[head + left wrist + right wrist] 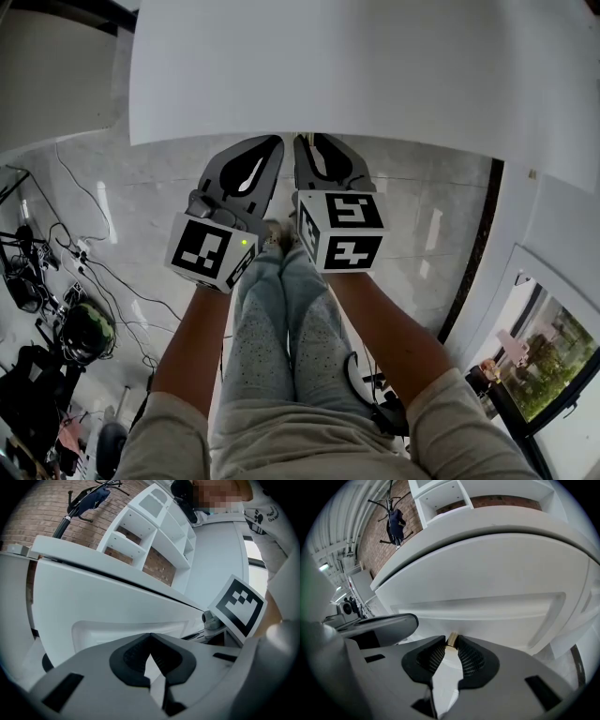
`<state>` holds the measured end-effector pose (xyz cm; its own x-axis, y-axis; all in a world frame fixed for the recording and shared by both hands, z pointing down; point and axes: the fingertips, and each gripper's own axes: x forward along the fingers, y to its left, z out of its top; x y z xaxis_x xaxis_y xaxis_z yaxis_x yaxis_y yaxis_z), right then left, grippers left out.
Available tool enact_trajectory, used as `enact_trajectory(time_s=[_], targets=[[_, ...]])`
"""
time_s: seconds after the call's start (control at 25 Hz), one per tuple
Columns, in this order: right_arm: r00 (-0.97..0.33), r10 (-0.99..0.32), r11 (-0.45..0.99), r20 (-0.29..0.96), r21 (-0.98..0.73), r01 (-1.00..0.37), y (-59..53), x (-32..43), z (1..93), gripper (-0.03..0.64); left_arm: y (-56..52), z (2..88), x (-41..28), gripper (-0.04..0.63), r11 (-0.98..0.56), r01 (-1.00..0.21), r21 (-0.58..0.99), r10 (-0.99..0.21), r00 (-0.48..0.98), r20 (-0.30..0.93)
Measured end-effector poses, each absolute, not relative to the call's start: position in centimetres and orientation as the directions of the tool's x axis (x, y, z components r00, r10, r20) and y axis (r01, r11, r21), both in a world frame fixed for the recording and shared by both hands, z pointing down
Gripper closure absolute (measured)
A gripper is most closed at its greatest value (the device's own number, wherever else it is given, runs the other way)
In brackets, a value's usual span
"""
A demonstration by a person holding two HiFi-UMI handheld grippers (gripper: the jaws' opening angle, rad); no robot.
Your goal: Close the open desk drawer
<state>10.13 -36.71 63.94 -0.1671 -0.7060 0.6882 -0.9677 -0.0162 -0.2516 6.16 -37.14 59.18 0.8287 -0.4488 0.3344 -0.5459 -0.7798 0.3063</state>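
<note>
The white desk (pixel 356 75) filled 12 o'clock; its drawer (pixel 487 569) faced both claws just beneath. Stiff, smooth and probably light on its runners, it should take a flat push mid-front, above the recessed pull (pixel 478 609). The left claw (pixel 150 637) was pinched together; the right claw (pixel 451 644) stood narrowly apart, a tan speck (pixel 452 638) at its tips.

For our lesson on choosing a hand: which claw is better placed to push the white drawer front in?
Probably the right claw: the drawer front spans its view squarely, with the recessed pull straight ahead. The left claw faces that front at a slant, though both are close.
</note>
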Motion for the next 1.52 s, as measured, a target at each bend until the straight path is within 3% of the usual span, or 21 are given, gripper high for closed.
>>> enact_trajectory(time_s=[1.24, 1.52], targets=[[-0.099, -0.774, -0.047, 0.626, -0.212, -0.976, -35.2, 11.0, 58.4, 0.518, -35.2, 55.2, 6.1, 0.578, -0.788, -0.546, 0.282, -0.469, 0.831, 0.299], [-0.091, -0.82, -0.031, 0.564, -0.203, -0.979, -33.3, 11.8, 53.8, 0.584, -33.0, 51.6, 6.8, 0.578, -0.8, -0.537, 0.266, -0.471, 0.838, 0.276]])
